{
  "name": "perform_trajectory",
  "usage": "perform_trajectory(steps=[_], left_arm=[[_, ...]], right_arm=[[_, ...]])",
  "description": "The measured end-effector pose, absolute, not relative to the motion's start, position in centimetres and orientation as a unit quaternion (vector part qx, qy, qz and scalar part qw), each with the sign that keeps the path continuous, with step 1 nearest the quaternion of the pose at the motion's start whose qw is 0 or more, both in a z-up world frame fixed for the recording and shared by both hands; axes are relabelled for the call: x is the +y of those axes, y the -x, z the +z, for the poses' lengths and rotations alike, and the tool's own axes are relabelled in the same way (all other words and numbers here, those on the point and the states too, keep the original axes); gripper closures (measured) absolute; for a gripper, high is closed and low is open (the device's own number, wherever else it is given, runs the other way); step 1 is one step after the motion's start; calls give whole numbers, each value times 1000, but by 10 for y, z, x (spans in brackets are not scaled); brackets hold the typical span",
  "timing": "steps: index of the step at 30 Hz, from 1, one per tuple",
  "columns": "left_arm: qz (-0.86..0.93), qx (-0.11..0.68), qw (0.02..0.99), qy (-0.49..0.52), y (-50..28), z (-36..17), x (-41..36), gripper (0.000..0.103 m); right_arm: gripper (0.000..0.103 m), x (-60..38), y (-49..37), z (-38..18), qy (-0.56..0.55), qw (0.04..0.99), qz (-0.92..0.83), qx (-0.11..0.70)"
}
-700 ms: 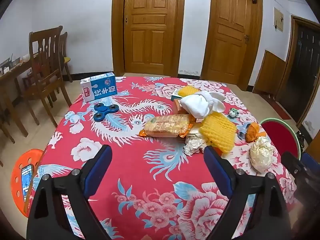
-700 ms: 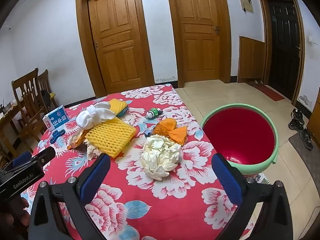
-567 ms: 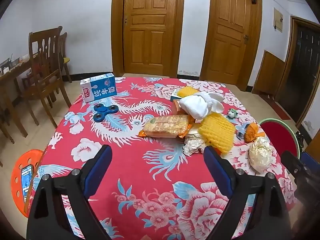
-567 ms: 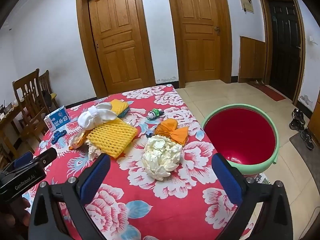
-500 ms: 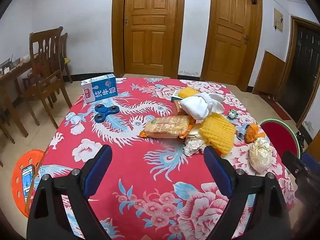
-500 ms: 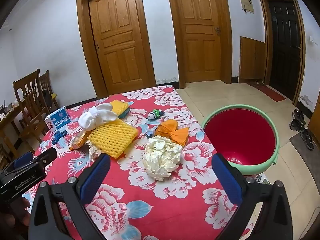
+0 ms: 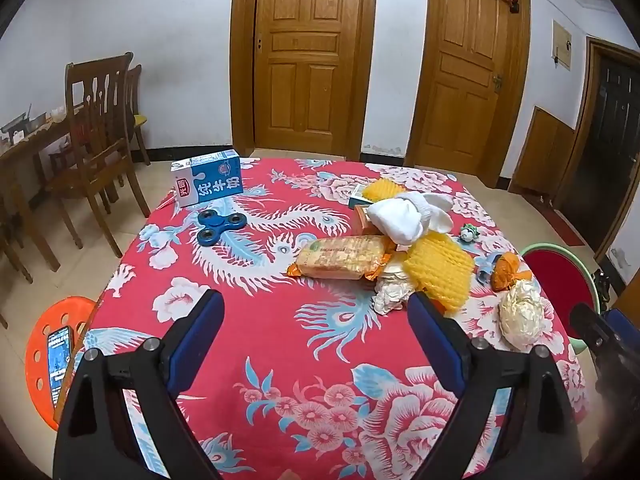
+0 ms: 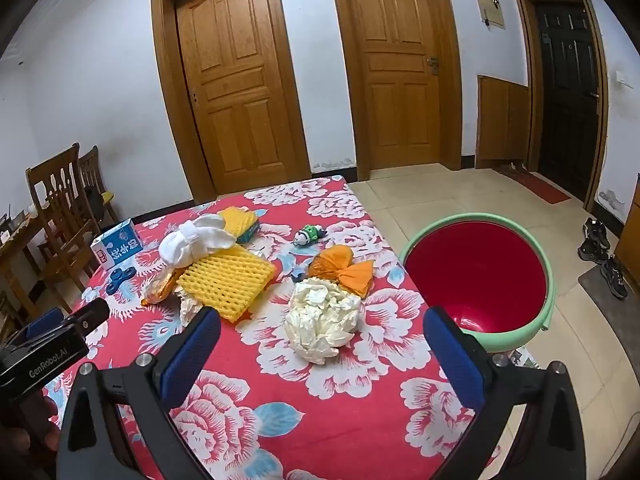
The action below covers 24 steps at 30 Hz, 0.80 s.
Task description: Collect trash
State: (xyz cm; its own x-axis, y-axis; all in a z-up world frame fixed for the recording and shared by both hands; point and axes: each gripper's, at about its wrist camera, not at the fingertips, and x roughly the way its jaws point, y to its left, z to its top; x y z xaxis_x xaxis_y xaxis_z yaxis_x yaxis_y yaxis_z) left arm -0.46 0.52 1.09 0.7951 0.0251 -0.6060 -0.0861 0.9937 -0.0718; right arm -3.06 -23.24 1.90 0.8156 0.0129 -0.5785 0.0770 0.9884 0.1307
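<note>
The table (image 8: 280, 420), draped in red floral cloth, is being shown across the lower frame, with the red basin (image 8: 476, 276) at right. The right gripper (image 8: 320, 332) and left gripper (image 7: 316, 316) are being held spread wide, gripping nothing. Crumpled white paper (image 8: 322, 320) is being framed at centre, beside yellow foam netting (image 8: 226, 280).

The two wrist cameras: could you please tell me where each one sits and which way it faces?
Left wrist: on the left tool, angled down over the floral table toward the biscuit packet; its open blue fingers show.
Right wrist: on the right tool, above the crumpled paper ball and red basin; open fingers, left tool's body.
Shared: yellow foam net, milk carton.
</note>
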Motion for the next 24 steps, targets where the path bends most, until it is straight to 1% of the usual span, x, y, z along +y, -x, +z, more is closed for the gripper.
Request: perform_trajectory(steps=[24], left_arm=[[40,312,948,48,8,12,10,10]], right_arm=[[0,-231,32,17,-71,951,-15,302]])
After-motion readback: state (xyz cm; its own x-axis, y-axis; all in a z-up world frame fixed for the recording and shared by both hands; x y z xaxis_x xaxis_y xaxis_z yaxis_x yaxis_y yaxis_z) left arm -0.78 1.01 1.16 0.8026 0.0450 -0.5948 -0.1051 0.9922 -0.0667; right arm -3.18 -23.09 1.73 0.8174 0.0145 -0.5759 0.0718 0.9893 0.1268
